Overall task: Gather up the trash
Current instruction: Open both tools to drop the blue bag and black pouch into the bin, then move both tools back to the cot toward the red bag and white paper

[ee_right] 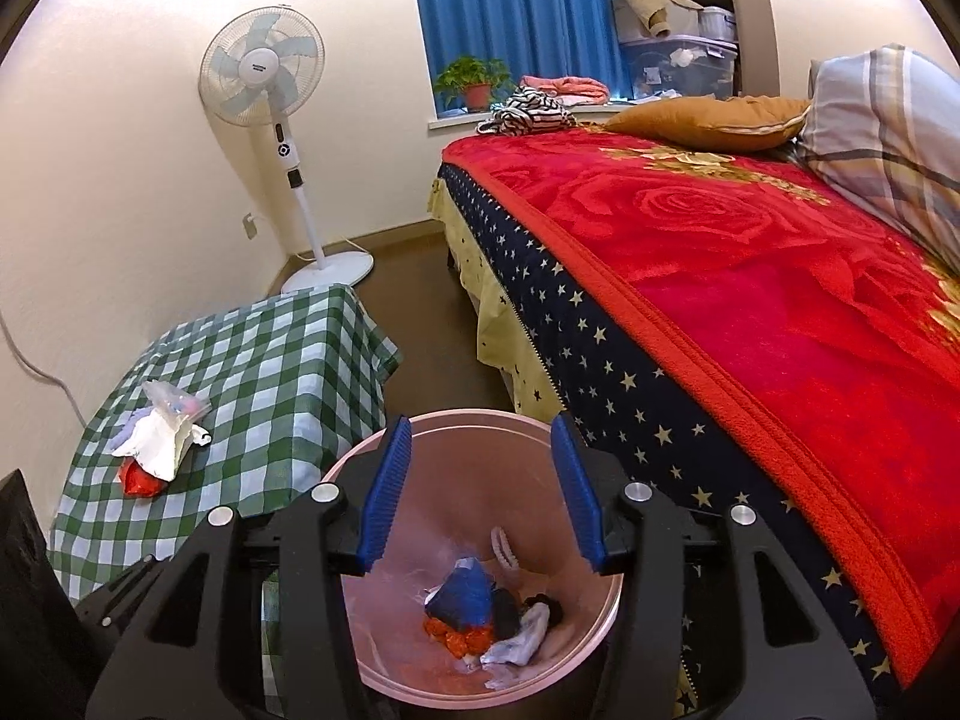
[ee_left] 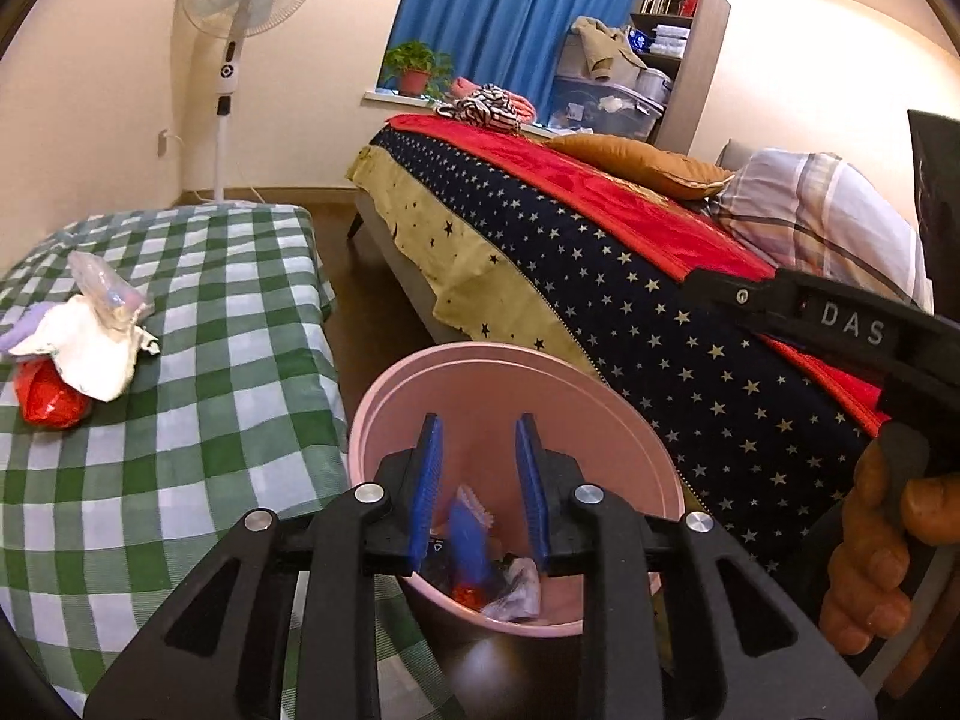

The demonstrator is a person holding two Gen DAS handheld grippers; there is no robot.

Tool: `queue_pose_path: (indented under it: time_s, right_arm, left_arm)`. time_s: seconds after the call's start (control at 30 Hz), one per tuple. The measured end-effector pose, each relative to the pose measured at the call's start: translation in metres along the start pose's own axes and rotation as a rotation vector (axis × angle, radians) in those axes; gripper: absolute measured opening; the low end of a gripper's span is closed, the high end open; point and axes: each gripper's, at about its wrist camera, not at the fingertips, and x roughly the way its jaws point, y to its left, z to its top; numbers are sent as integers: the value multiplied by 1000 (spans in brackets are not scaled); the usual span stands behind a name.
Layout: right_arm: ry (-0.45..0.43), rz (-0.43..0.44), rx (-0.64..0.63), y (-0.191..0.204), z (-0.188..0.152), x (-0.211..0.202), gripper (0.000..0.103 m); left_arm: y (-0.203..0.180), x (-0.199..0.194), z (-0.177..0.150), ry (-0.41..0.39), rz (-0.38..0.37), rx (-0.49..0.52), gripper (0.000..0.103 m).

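A pink bin stands on the floor between the checked table and the bed. My left gripper hangs over its mouth, jaws apart, nothing pressed between the pads. A blurred blue wrapper shows below them inside the bin. My right gripper is also open above the bin, over a blue wrapper, orange-red scraps and white paper. On the table lie crumpled white paper, a clear plastic bag and a red wrapper.
The green-checked table is left of the bin. A bed with a red blanket runs along the right, close to the bin. A standing fan is in the far corner. A hand holds the other gripper's handle at the right edge.
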Motion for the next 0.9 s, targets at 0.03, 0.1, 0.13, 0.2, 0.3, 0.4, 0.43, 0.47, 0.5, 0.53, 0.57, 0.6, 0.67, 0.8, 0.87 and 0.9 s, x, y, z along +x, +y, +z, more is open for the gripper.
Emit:
queue_pose_path:
  time_s: [0.03,0.1,0.13,0.2,0.3,0.4,0.43,0.47,0.5,0.53,0.57,0.6,0.67,0.8,0.87,0.9]
  right_arm:
    - [-5,4,-4,1,0,-1,49]
    - [-14,8,-13,3,0,-4,49]
    - [-19,11,-19,4,0,-5,49]
    - [-28,19,-32,8,-1,-7,49]
    - [-35,38,-42,12,-4,-10,49]
    - [-40,58,-54,19,-6,-11,49]
    - [-40,66,-58,22,-7,-11,48]
    - [-40,72,-60,24,-8,-11,48]
    - [-41,79,-63,27,-9,-11,47]
    - [-42,88,-66,31,-10,-10,46]
    - [-43,97,-69,35,-11,-9,46]
    - [-43,111,-72,40,-13,-8,45]
    - [-41,131,-78,48,-17,-6,42]
    - [-37,183,-88,69,-22,1,39]
    - [-34,209,-97,81,-26,5,37]
    - [-31,223,-100,86,-27,7,37]
  left_arm:
    - [1,-2,0,-3,3,-1,25]
    - [3,-7,1,-13,13,-5,25]
    - [4,-9,1,-16,17,-7,25]
    - [8,-14,2,-24,27,-13,25]
    - [15,-22,2,-37,45,-23,25]
    - [25,-31,1,-49,66,-37,25]
    - [29,-34,1,-53,79,-42,25]
    - [32,-36,0,-55,89,-47,25]
    - [37,-39,0,-60,99,-55,25]
    - [41,-43,0,-65,111,-61,25]
    - [45,-46,-1,-70,124,-64,25]
    - [49,-49,-1,-75,140,-65,25]
    - [58,-55,-2,-84,167,-75,25]
    - [80,-65,-5,-101,230,-115,25]
    - [89,-67,-7,-106,257,-134,25]
    - [95,-68,-7,-109,275,-147,25]
